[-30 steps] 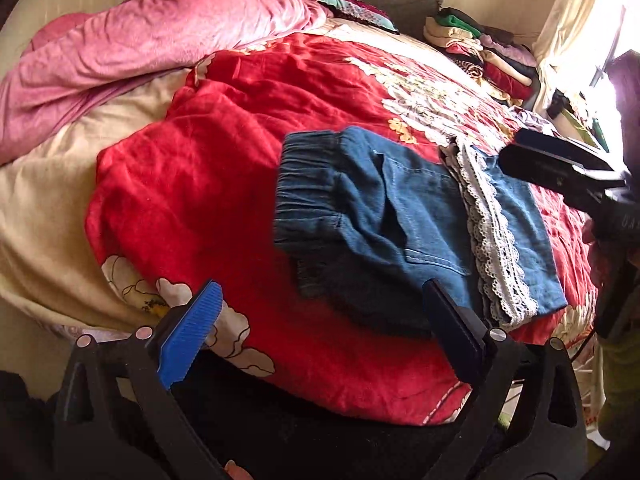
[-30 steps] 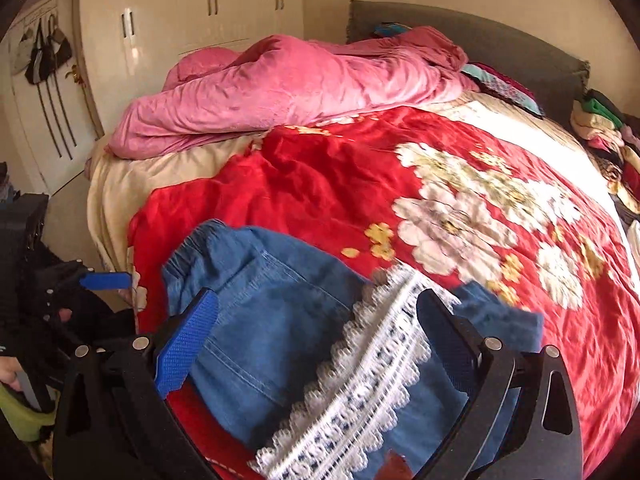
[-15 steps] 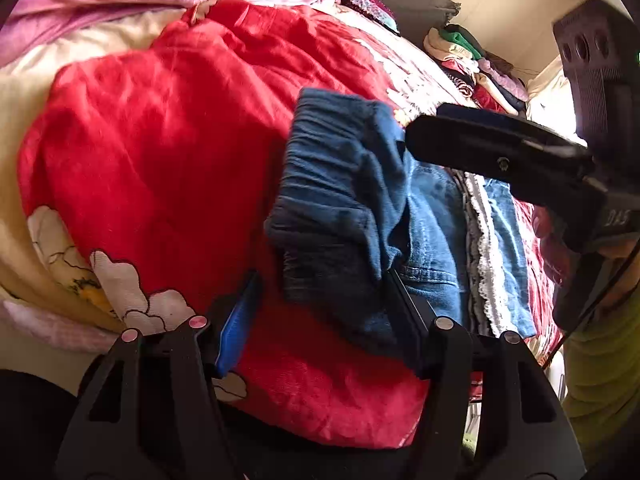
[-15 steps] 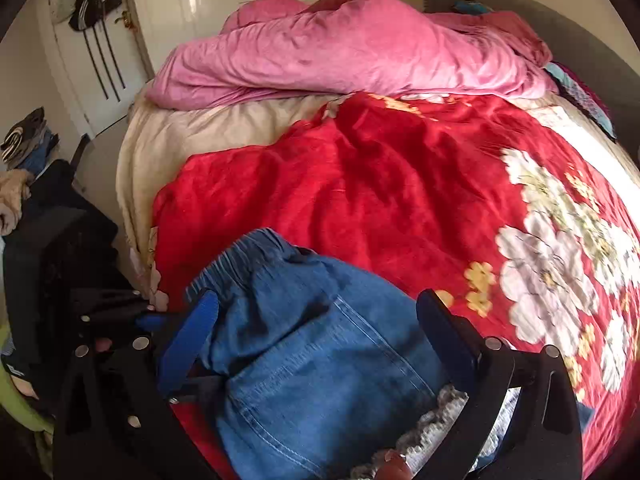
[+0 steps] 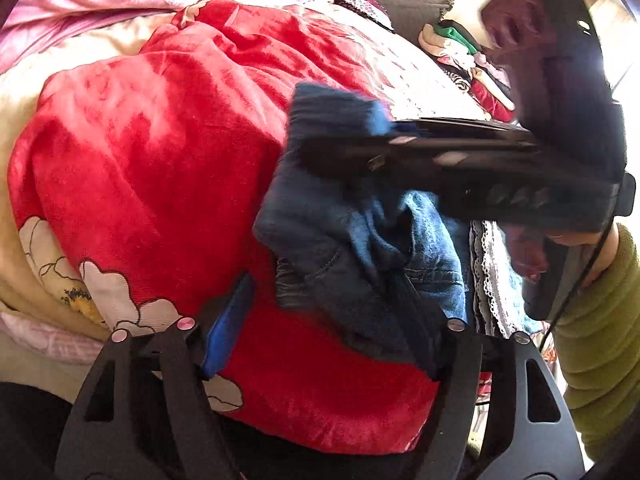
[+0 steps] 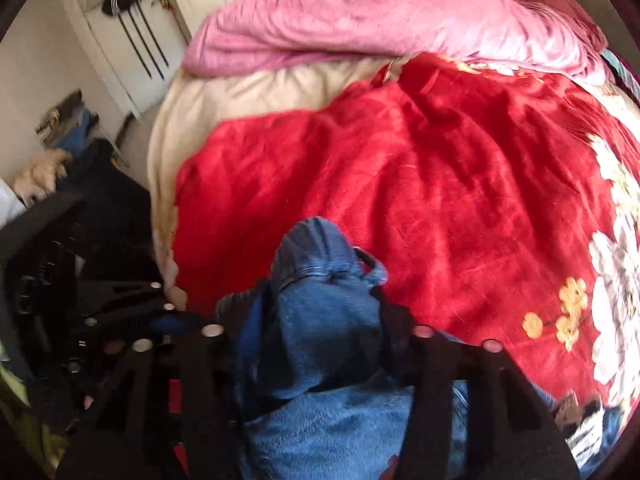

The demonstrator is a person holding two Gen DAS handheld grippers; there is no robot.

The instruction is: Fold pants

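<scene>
**Two grippers at the waistband end of the denim pants**

Two hand-held grippers work on one pair of blue denim pants [image 5: 360, 240], which lies on a red floral blanket [image 5: 160, 160] at the near right side of the bed. The elastic waistband end is bunched and lifted off the blanket; the lace-trimmed legs trail off to the right.

The right gripper [image 6: 320, 320] has its jaws closing, with a thick wad of waistband denim between them; both pads press into the fabric, which bulges up past the fingertips. In the left wrist view it reaches in from the right, a green sleeve [image 5: 596, 340] behind it.

The left gripper [image 5: 328, 312] has its jaws opening. Its blue-padded left finger rests on bare red blanket, apart from the cloth, while its right finger is buried in the near fold of denim. No pinch shows.

A pink quilt [image 6: 380, 12] is heaped at the far side, and folded clothes [image 5: 464, 56] are stacked far right.
</scene>
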